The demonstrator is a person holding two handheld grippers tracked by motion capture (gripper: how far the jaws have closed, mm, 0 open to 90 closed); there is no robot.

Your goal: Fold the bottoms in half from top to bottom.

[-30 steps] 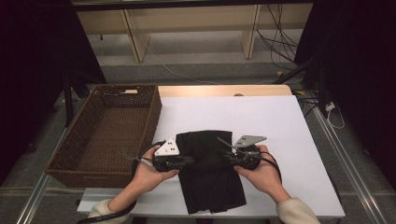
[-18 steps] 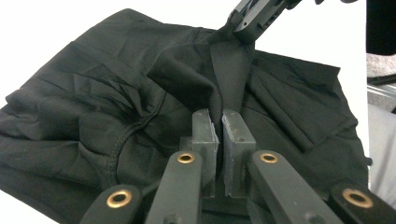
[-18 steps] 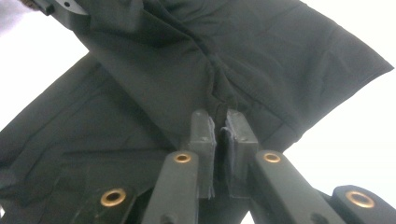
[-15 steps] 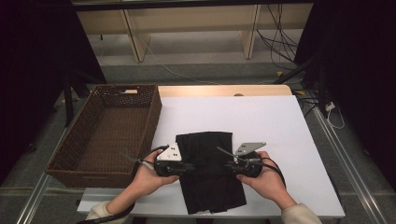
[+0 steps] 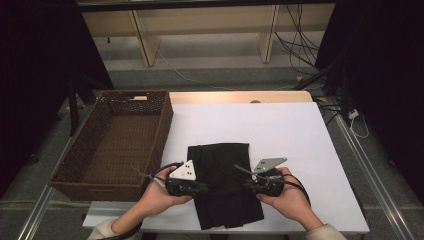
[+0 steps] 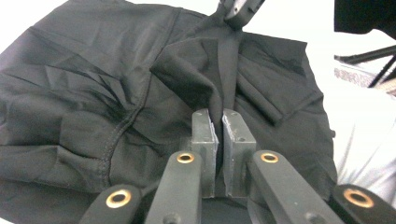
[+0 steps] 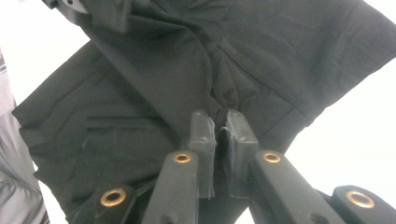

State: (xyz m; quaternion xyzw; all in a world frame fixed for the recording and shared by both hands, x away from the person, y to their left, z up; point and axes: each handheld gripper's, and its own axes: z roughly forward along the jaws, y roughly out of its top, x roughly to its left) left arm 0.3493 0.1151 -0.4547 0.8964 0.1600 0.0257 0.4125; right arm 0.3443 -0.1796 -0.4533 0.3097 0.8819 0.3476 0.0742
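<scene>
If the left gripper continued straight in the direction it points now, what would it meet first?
Probably the right gripper. The left gripper, shut on the black cloth, points across the cloth toward it; depth is unclear.

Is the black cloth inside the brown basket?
No, the black folded cloth lies on the white table, beside the brown woven basket.

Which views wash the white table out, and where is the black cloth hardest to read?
Both gripper views blow the table out to white glare; high view keeps it evenly lit, but the black cloth loses its folds there, and the room's sides fall into darkness.
</scene>
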